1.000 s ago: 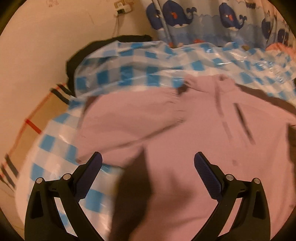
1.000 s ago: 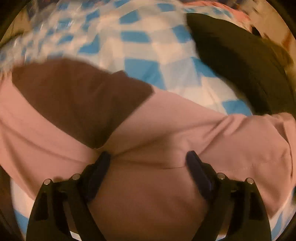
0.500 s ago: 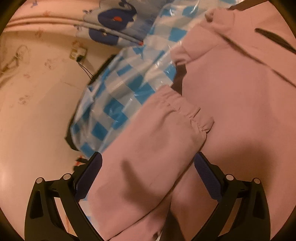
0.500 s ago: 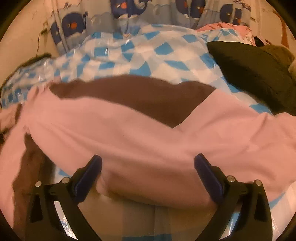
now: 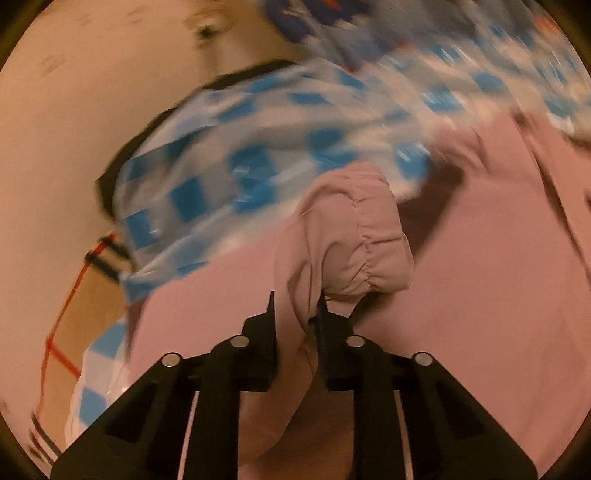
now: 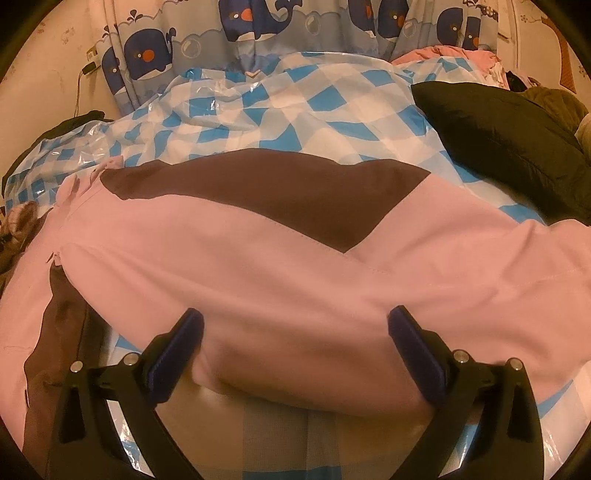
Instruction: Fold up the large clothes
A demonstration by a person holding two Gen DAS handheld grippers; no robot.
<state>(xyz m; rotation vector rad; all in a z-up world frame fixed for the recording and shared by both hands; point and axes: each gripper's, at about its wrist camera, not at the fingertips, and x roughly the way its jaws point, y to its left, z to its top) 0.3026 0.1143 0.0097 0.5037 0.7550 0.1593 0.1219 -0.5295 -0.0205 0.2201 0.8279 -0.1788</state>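
Note:
A large pink jacket with dark brown panels lies spread on a blue-and-white checked plastic sheet. In the left wrist view my left gripper (image 5: 295,306) is shut on the jacket's pink sleeve (image 5: 332,240), just behind its gathered elastic cuff (image 5: 380,251), and holds it lifted over the jacket body (image 5: 498,277). In the right wrist view my right gripper (image 6: 295,325) is open and empty, its fingers either side of a fold of the pink jacket (image 6: 277,266). A brown panel (image 6: 288,192) runs across the jacket beyond it.
The checked sheet (image 6: 277,110) covers the surface. A black cushion (image 6: 498,140) lies at the right, with more pink cloth (image 6: 461,55) behind it. A whale-print curtain (image 6: 258,29) hangs at the back. A beige wall with a socket (image 5: 207,29) is on the left.
My left gripper has closed on the sleeve near the cuff and lifted it; it was open before. My right gripper stays open over the jacket fold and has hardly moved.

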